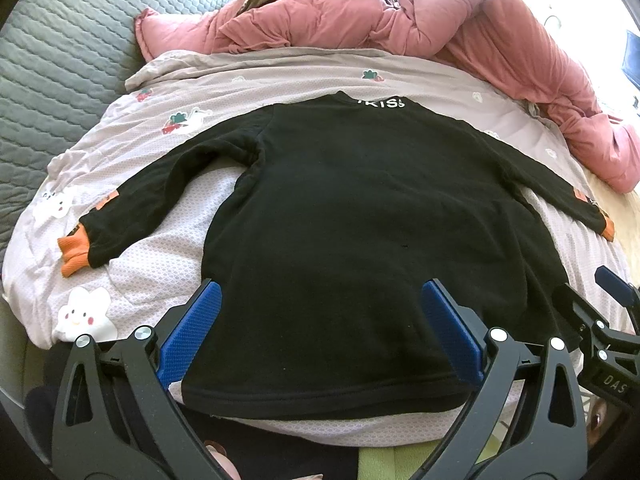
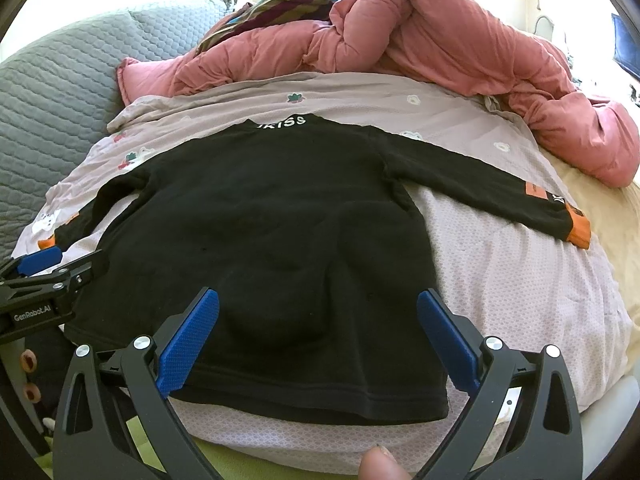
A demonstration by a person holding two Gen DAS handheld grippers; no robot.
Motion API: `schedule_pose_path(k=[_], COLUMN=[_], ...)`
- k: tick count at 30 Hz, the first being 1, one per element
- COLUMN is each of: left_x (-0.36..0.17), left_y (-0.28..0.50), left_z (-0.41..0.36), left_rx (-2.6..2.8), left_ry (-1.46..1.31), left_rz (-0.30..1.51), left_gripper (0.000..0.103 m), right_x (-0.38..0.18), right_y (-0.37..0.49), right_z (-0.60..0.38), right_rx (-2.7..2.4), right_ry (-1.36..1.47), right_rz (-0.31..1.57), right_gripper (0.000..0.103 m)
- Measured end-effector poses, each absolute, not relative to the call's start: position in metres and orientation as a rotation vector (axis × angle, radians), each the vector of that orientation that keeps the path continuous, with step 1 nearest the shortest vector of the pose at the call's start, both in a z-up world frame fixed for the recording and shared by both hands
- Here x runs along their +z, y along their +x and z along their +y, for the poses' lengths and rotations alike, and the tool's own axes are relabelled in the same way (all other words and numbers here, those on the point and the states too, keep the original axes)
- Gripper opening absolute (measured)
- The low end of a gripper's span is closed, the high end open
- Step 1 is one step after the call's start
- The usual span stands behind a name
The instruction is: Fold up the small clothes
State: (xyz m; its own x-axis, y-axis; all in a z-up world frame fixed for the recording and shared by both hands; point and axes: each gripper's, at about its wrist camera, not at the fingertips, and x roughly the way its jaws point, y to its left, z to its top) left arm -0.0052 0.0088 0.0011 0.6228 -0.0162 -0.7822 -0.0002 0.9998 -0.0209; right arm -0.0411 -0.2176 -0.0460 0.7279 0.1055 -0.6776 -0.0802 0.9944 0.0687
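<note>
Black long-sleeve sweatshirt [image 1: 360, 216] lies flat on a pale printed quilt [image 1: 168, 264], collar with white lettering at the far end, hem nearest both grippers, so its long axis runs straight away from the fingers. Sleeves splay out to either side, orange cuffs at the ends: left cuff [image 1: 74, 254] and right cuff [image 2: 580, 230]. Left gripper [image 1: 320, 334] hangs over the hem's left half with fingers spread wide and holding nothing; right gripper [image 2: 318, 338] hangs over the hem's right half, likewise spread and empty. Whether the pads touch the cloth is not clear. Each hand is nearer its own sleeve, so the first fold probably goes sleeve inward or hem up to collar; the task looks barely begun. Pink duvet [image 2: 460, 36] is bunched beyond the collar, with a striped cloth [image 2: 280, 0] behind it and a grey quilted cover [image 1: 60, 60] on the left, all well clear of the sweatshirt. A fingertip [image 2: 378, 462] shows at the bottom edge of the right view. Nothing blocks either sleeve.
</note>
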Motion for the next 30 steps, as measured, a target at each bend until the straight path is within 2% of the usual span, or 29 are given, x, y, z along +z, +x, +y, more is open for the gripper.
schedule_pose_path(k=[15,30], left_x=[0.0,-0.001], left_y=[0.003,0.045], left_z=[0.004,-0.023], left_rx=[-0.037,-0.042], left_ry=[-0.004,0.023], left_rz=[0.914,0.936], left_gripper=[0.094,0.094], right_x=[-0.043,-0.04], right_y=[-0.033,0.005], right_z=[-0.223,-0.253], right_rx=[0.094,0.048], right_ry=[0.042,0.067], right_rz=[0.748,0.735], right_gripper=[0.099,0.099])
